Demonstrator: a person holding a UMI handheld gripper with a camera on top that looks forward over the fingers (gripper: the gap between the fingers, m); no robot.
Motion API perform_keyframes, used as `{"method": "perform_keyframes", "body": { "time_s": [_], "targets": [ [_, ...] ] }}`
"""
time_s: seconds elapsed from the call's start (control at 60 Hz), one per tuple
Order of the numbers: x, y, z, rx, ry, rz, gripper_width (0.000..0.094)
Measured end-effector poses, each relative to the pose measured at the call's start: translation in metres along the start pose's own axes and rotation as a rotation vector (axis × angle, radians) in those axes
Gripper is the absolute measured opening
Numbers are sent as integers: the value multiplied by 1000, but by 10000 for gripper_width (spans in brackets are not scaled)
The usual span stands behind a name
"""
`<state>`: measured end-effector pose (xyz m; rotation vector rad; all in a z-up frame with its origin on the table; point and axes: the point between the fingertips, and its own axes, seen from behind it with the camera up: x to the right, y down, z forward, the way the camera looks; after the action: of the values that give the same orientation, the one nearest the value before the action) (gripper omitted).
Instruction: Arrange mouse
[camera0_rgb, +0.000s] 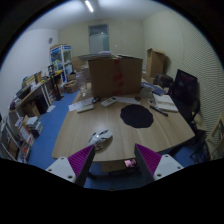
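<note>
A round wooden table (95, 125) is seen from above in an office. The gripper (113, 158) is held over its near edge, fingers spread wide with nothing between them. A small pale object, possibly the mouse (100, 136), lies just ahead. A dark round mat (136, 115) lies beyond, before a cardboard box (114, 75).

A round wooden table (120, 130) carries a black mat (137, 115), a cardboard box (115, 75).
</note>
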<state>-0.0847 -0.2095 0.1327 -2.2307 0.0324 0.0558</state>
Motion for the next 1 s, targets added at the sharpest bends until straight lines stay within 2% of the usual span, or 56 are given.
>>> {"method": "perform_keyframes", "body": {
  "time_s": [0.15, 0.35, 0.517, 0.667, 0.7, 1.0],
  "targets": [
    [-27, 19, 11, -26, -57, 18, 834],
    [-71, 63, 52, -76, -135, 0, 836],
    [-99, 77, 93, -101, -199, -47, 833],
    [-88, 84, 137, -131, -155, -43, 832],
    [-84, 75, 145, -98, -138, -50, 831],
    [-93, 41, 195, -57, -111, -115, 844]
  ]
}}
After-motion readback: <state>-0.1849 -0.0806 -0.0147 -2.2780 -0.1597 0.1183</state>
